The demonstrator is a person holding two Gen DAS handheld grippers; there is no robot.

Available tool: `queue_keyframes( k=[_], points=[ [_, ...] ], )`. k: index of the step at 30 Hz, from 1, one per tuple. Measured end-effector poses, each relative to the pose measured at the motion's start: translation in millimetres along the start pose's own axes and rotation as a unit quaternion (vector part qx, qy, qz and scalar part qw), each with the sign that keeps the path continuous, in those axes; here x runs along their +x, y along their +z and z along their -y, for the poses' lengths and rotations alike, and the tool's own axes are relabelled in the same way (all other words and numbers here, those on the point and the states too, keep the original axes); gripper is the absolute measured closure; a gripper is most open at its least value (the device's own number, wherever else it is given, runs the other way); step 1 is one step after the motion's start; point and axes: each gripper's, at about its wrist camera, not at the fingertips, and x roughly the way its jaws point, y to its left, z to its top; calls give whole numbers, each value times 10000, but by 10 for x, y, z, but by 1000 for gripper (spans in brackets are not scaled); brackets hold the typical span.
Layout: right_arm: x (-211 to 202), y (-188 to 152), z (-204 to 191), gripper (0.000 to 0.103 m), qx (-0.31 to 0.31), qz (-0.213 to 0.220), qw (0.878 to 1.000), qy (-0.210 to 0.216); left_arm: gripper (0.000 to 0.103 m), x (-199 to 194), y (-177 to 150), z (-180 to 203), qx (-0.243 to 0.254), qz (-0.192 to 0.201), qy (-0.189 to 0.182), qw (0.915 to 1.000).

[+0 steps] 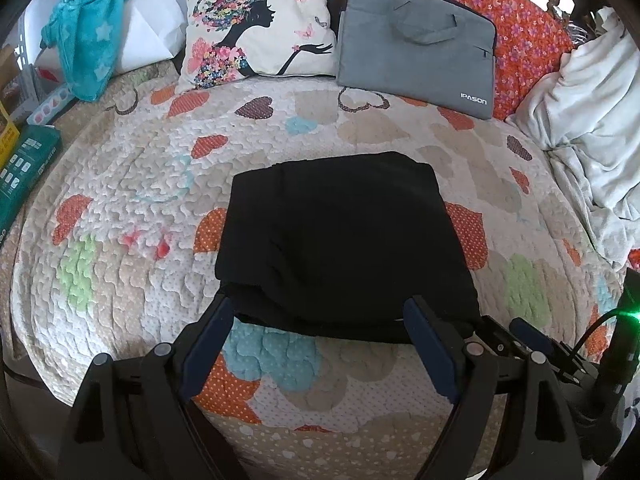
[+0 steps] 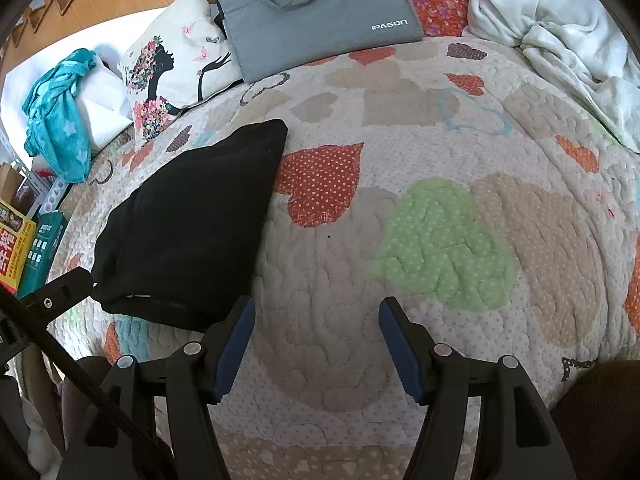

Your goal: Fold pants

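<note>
Left claw (image 1: 320,312): fingers spread wide, blue pads facing each other, nothing between them; pointing forward and down.
Right claw (image 2: 318,312): fingers also spread wide, gripping nothing, angled downward.
Relative position: the claws sit close together, left beside right.

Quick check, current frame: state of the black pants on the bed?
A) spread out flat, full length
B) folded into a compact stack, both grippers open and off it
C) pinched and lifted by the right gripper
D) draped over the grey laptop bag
B: the black pants lie as a squarish folded stack on the quilt, with the left gripper and right gripper open, holding nothing.
</note>
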Motion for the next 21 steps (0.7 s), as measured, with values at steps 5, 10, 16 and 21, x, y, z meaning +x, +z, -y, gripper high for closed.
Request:
queue_keyframes(
  k=[5, 10, 16, 21],
  points=[
    [12, -6, -14, 33, -29, -12, 10000, -35, 17, 36, -2, -15, -15, -51, -23, 10000],
    [29, -3, -30, 33, -53, -18, 10000, -69, 17, 90, -6, -48, -74, -122, -50, 9999],
    [56, 24, -43, 32, -91, -39, 9999, -119, 17, 172, 6, -121, -166, -217, -117, 9996],
    [76, 86, -45, 32, -104, -61, 9998, -141, 17, 243, 29, -219, -273, -293, -167, 9991]
  ],
)
